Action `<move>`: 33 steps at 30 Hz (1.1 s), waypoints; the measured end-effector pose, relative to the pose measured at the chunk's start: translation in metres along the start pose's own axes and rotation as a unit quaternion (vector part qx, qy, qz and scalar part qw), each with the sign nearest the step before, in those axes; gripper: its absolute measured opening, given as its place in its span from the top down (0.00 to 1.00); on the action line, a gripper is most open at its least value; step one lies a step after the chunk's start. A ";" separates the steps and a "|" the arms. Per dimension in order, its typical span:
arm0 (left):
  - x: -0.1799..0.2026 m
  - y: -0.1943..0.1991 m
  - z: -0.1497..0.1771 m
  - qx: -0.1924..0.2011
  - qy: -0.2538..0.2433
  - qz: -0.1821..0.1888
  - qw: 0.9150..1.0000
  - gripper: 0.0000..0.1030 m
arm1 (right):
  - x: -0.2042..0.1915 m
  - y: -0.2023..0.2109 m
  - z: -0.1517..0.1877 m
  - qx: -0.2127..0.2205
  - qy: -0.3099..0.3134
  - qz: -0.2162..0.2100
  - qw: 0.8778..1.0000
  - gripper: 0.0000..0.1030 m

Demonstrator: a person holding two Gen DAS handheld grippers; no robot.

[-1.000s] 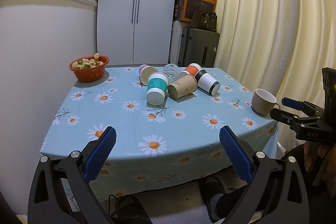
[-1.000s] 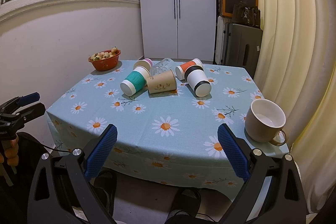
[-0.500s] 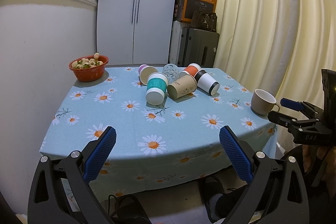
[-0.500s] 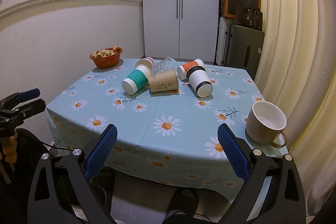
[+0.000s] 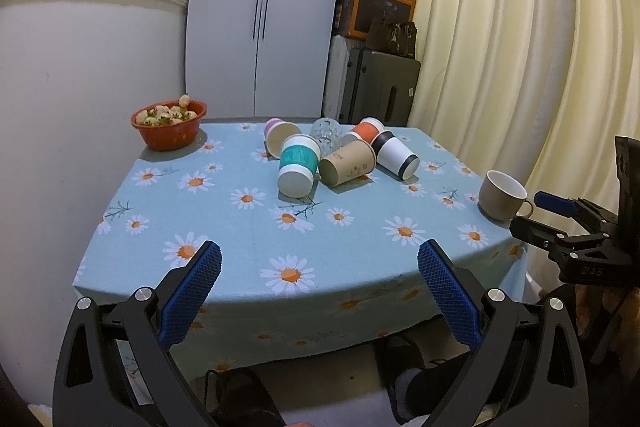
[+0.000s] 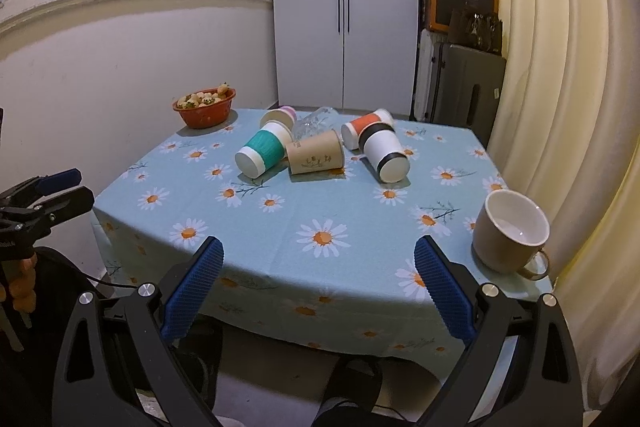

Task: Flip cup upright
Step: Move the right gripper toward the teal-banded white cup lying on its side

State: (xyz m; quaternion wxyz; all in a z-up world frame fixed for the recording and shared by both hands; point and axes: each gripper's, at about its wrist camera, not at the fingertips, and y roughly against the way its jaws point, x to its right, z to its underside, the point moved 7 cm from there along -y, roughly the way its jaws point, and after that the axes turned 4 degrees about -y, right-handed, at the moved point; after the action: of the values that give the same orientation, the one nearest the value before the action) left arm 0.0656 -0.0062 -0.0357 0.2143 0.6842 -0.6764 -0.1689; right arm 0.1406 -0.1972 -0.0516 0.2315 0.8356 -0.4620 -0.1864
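Several paper cups lie on their sides in a cluster at the table's far middle: a teal cup (image 5: 298, 165) (image 6: 264, 149), a brown cup (image 5: 348, 163) (image 6: 316, 157), a white cup with a black band (image 5: 396, 155) (image 6: 386, 153), an orange cup (image 5: 366, 131) (image 6: 362, 129), a purple-banded cup (image 5: 280, 135) (image 6: 280, 115) and a clear glass (image 5: 326, 137) (image 6: 314, 119). A beige mug (image 5: 502, 195) (image 6: 510, 237) stands upright near the right edge. My left gripper (image 5: 318, 285) and right gripper (image 6: 318, 285) are both open and empty, held before the table's front edge.
The table carries a blue daisy tablecloth (image 5: 248, 227) (image 6: 280, 227). An orange bowl of fruit (image 5: 170, 123) (image 6: 205, 107) stands at the back left. Cream curtains (image 5: 520, 47) hang on the right. A white wardrobe (image 6: 344, 7) and a dark suitcase (image 6: 468, 87) stand behind.
Both grippers have drifted slightly; the views shifted a little. The jaws stay open. Nothing on the table has moved.
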 end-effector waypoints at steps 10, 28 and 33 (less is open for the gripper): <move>-0.006 -0.049 -0.017 -0.072 0.021 0.039 0.996 0.06 | 0.006 -0.042 -0.016 -0.067 -0.041 -0.043 0.996 0.08; -0.038 -0.190 -0.090 -0.182 0.031 0.050 0.982 0.08 | 0.023 -0.147 -0.083 -0.143 -0.034 -0.058 0.987 0.08; -0.048 -0.234 -0.087 -0.229 0.022 0.037 0.973 0.08 | 0.025 -0.170 -0.089 -0.162 -0.042 -0.076 0.983 0.08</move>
State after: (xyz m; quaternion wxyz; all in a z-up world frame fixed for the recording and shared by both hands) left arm 0.3097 0.0456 -0.0865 0.3858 0.5949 -0.6400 -0.2961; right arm 0.3168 -0.1206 -0.0759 0.3291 0.8111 -0.3705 -0.3108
